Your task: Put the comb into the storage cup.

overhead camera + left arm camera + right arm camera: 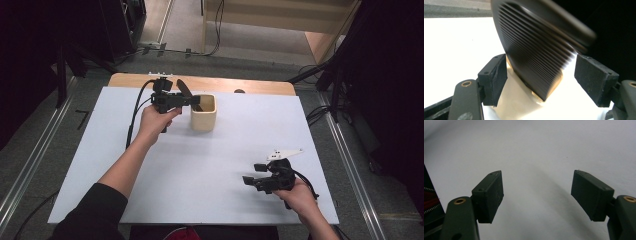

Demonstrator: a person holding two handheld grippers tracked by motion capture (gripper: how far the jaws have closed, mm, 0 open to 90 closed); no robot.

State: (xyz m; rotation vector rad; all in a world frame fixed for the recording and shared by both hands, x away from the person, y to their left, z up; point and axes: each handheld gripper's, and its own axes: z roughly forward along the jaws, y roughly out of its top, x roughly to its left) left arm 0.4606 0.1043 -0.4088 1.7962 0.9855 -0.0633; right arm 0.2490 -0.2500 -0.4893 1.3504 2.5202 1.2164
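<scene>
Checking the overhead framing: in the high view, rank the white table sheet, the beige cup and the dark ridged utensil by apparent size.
1. White table sheet
2. Beige cup
3. Dark ridged utensil, partly hidden inside the cup

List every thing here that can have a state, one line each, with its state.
Left gripper: open, its jaws either side of the dark ribbed tool without pressing it.
Dark ribbed tool: tilted, lower end inside the cup, leaning out over the rim.
Beige cup: upright on the white table, holding the tool.
Right gripper: open, nothing between its jaws, hovering over bare table.
</scene>
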